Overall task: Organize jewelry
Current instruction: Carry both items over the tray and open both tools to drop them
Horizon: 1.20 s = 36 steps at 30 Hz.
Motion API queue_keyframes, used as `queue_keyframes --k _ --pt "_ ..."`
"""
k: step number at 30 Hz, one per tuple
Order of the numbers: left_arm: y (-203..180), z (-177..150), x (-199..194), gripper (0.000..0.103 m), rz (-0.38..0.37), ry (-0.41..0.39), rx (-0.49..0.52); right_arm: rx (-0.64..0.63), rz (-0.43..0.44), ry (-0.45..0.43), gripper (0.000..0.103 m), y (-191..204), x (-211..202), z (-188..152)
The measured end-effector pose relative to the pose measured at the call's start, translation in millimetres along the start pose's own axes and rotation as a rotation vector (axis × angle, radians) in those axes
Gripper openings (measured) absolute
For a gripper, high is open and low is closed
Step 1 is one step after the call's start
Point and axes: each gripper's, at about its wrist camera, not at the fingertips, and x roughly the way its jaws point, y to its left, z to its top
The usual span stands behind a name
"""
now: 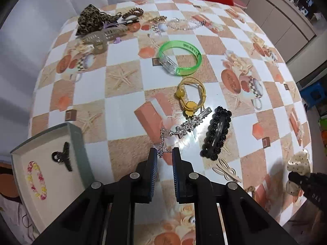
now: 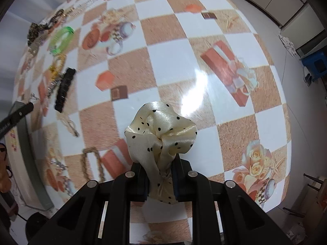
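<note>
Cream scrunchie (image 2: 161, 130), one, right gripper (image 2: 161, 175) clamped

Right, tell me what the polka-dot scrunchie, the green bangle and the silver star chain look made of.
Scrunchie: satin-like fabric, cream with black dots; soft sheen and gathered folds.
Green bangle: translucent plastic, probably; light passes through it.
Star chain: metal with rhinestones, apparently; it glints silver.

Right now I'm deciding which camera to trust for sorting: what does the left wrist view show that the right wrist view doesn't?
Left only: the tray's inside, holding a black claw clip and a beaded bracelet; the left gripper pinching a silver chain.
Right only: the right gripper shut on the scrunchie, seen close up.
Both: the green bangle, the black barrette, the yellow hair tie.
</note>
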Motion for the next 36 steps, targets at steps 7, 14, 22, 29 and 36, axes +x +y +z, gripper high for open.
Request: queue_keyframes --k 7,14,22,29,36 --pt "16 -19 -33 0.018 -0.027 -0.03 -0.027 -0.03 0.044 -0.037 0.019 23 -26 6" --pt "42 -39 -60 0.018 -0.035 -0.053 -0.069 -0.098 0.075 -0.057 0.019 58 -39 12" --pt "91 -64 -84 0.018 -0.017 -0.082 -0.154 -0.209 0.116 -0.067 0.019 122 -45 10" --pt "138 -90 -92 0.018 0.017 -0.086 -0.244 -0.327 0.156 -0.056 0.019 187 -44 6" --pt "182 -120 -91 0.018 0.052 -0.071 -0.348 -0.455 0.193 -0.033 0.019 254 -38 -2"
